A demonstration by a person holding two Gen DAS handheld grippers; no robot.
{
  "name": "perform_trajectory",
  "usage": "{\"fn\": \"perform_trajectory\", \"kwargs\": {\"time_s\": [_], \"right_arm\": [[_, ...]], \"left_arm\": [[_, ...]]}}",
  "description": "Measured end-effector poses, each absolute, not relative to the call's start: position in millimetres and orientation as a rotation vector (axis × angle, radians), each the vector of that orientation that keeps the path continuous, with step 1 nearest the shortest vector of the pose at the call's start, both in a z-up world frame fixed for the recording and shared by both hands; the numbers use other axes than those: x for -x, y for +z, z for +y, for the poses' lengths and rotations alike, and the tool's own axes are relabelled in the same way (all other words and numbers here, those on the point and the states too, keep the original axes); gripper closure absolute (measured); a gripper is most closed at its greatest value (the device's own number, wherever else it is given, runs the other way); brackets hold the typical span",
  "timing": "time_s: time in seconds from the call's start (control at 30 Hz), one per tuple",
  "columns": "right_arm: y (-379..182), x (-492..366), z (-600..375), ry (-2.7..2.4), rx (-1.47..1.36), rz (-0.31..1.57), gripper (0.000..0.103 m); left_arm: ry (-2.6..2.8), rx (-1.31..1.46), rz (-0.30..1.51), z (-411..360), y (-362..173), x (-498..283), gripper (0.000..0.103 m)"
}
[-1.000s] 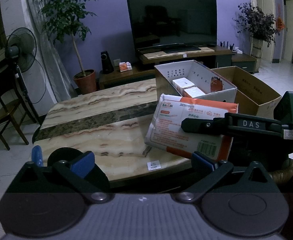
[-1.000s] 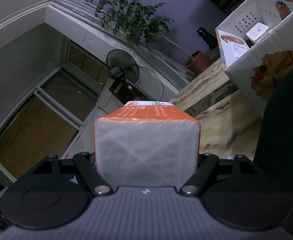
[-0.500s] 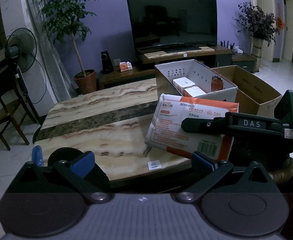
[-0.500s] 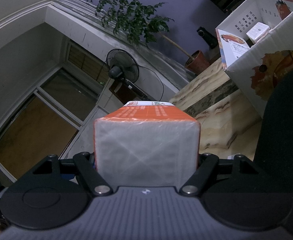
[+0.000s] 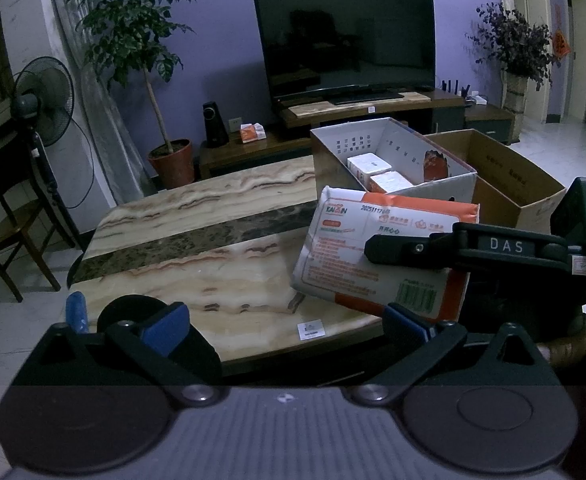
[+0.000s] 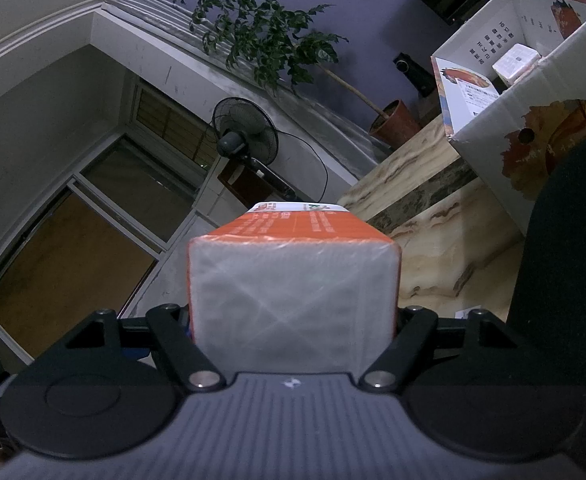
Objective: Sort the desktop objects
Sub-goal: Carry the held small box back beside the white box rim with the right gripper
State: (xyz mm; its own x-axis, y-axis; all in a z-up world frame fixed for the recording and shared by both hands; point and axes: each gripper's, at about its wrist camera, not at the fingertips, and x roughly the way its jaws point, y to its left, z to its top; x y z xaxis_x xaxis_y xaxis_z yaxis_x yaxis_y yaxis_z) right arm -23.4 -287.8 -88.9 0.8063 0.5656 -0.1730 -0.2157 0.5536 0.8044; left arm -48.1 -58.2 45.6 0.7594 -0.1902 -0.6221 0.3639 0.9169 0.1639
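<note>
An orange and white tissue pack [image 5: 357,256] hangs tilted over the near right part of the marble table [image 5: 197,240]. My right gripper [image 6: 293,320] is shut on its two broad sides, and the pack's clear end [image 6: 293,296] fills the space between the jaws. Its upper finger [image 5: 433,248] lies across the pack's face in the left wrist view; the other finger is hidden behind the pack. My left gripper [image 5: 287,326] stands open before the table's near edge, with nothing between its blue pads [image 5: 165,328]. Just behind the pack stands a white cardboard box [image 5: 453,184] holding small white packs [image 5: 369,164].
A brown cardboard box [image 5: 533,200] stands open to the right of the white one. A dark round thing [image 5: 133,312] and a blue handle [image 5: 77,312] sit by my left finger. A fan [image 5: 41,104], a chair [image 5: 9,232], a potted plant [image 5: 173,160] and a television [image 5: 349,40] surround the table.
</note>
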Motion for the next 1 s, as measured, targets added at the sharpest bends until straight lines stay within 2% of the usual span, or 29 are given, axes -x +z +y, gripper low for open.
{"fn": "perform_trajectory", "kwargs": {"time_s": [0.73,1.0], "right_arm": [[-89.3,24.1,-288.0,0.469,-0.873,0.441,0.025],[-88.6,23.7,-287.6,0.465,-0.871,0.439,0.025]], "left_arm": [[-0.363,-0.194,0.585,-29.6,11.2,21.3,0.001],[-0.359,-0.316,0.308,-17.5,-20.4,33.5,0.001]]}}
